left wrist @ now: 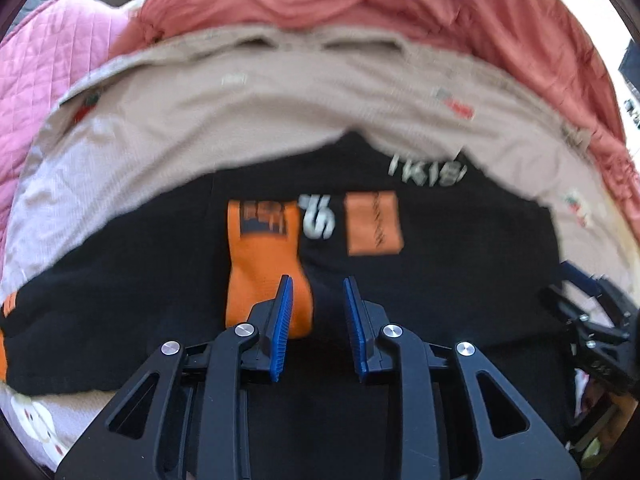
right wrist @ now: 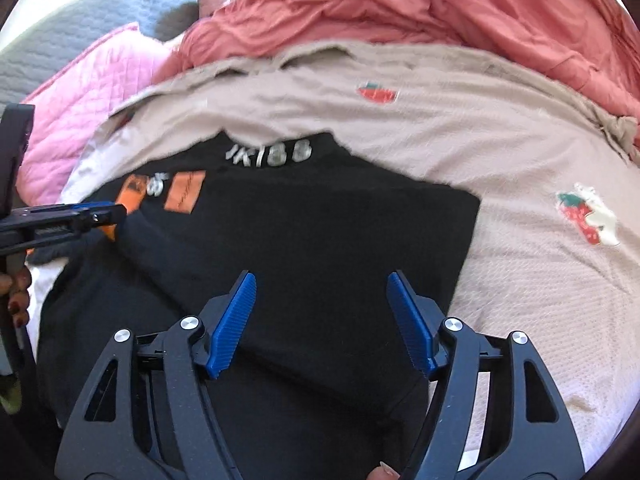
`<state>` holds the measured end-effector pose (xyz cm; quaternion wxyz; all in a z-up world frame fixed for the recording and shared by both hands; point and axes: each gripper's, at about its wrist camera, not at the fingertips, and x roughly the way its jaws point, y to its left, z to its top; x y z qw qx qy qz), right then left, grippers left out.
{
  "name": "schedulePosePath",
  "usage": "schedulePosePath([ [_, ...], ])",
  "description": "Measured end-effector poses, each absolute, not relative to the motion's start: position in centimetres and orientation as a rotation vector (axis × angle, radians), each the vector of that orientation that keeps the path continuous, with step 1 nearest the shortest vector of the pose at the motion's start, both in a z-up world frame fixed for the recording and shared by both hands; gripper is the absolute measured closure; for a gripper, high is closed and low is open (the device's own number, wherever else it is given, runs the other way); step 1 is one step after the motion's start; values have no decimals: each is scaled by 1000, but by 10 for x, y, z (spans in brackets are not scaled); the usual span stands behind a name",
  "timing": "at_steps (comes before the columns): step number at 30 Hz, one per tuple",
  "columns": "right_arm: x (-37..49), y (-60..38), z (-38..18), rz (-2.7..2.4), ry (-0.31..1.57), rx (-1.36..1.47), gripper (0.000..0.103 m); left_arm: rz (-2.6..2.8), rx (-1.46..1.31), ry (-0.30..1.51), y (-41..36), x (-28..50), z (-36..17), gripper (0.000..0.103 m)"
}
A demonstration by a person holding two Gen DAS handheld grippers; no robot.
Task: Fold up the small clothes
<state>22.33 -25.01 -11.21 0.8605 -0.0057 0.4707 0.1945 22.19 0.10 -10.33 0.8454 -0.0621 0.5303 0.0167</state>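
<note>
Two grippers over one black garment (right wrist: 304, 232), spread flat on a beige bedspread (right wrist: 500, 288) printed with strawberries. On the bed behind: a rumpled coral-red blanket (right wrist: 420, 4), a pink quilted cover (right wrist: 88, 84) to the left, a grey quilted piece (right wrist: 68, 28) further back.

Garment partly folded: one straight folded edge on its right side, a square corner at upper right in the right wrist view. Near the neck, pale lettering (left wrist: 426, 169), blurred, not legible. Below it, two orange patches (left wrist: 374, 224) with a white mark between, the left patch running down into a longer orange strip (left wrist: 260, 276).

Left gripper (left wrist: 318, 284): jaws narrowly parted, blue pads facing each other with a clear gap, nothing pinched between them. Left pad in front of the orange strip, right pad in front of black fabric; contact with the cloth not discernible through the motion blur.

Right gripper (right wrist: 322, 280): jaws spread wide, empty, poised above the lower middle of the garment, black fabric visible between the pads. Touching or hovering: cannot tell.

Left gripper also visible at the left edge of the right wrist view, by the orange patches; fingers (right wrist: 18, 292) of a hand just below it.
</note>
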Motion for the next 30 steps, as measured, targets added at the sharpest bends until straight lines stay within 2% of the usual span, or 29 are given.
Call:
schedulePosePath([
  [4, 228, -253, -136, 362, 1097, -35, 42, 40, -173, 1149, 12, 215, -126, 76],
  [11, 227, -249, -136, 368, 1095, -52, 41, 36, -202, 1125, 18, 211, -125, 74],
  [20, 224, -255, -104, 411, 962, 23, 32, 50, -199, 1056, 15, 198, -92, 53],
  [23, 225, -254, -95, 403, 911, 4, 26, 61, -182, 1032, 13, 201, -82, 51],
  [24, 227, -253, -94, 394, 903, -10, 26, 58, -187, 1024, 13, 202, -79, 48],
  [25, 228, -253, -93, 388, 897, -23, 25, 55, -193, 1021, 12, 202, -78, 40],
  [30, 242, -257, -89, 364, 869, -47, 25, 33, -149, 1008, -2, 213, -70, 38],
])
